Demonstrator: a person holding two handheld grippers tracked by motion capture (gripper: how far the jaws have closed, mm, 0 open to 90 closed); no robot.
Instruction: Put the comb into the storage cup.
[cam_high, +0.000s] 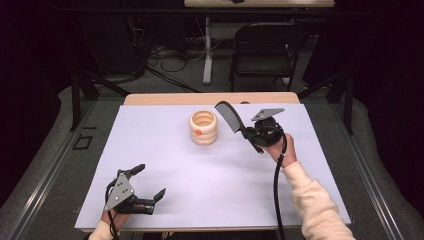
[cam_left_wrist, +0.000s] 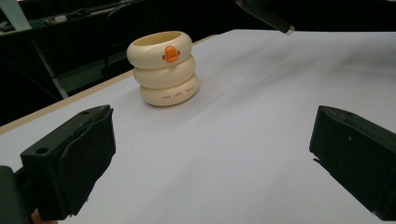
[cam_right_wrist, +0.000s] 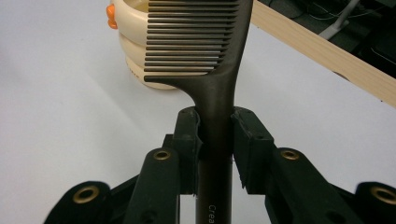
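From my seat the right gripper (cam_high: 248, 133) is clamped on the handle of a dark grey plastic comb (cam_high: 228, 116), both pads pressing on the handle just below where the teeth start. In the right gripper view the comb (cam_right_wrist: 212, 70) stands straight up out of the jaws with its teeth pointing to the left of that view, and the top of it is cut off by the frame, so I can't see the tip there. There's lettering low on the handle but only "Crea" is readable before it runs off the bottom.

In the high view the comb hangs above the white table cover (cam_high: 200, 175), tip leaning toward the cream-coloured holder shaped like three stacked rings with a little orange duck face on it (cam_high: 204, 127). Comb and holder sit near each other, but I honestly can't tell if they touch. The holder (cam_right_wrist: 135, 51) is partly hidden behind the comb teeth in the right gripper view.

The left gripper (cam_high: 146, 180) sits at the near left corner of the cover, jaws spread wide with nothing in them. Its own view shows the holder (cam_left_wrist: 163, 67) well ahead, with small print on the bottom ring too tiny for me to read, and a dark bit poking in at the top edge that I can't identify.
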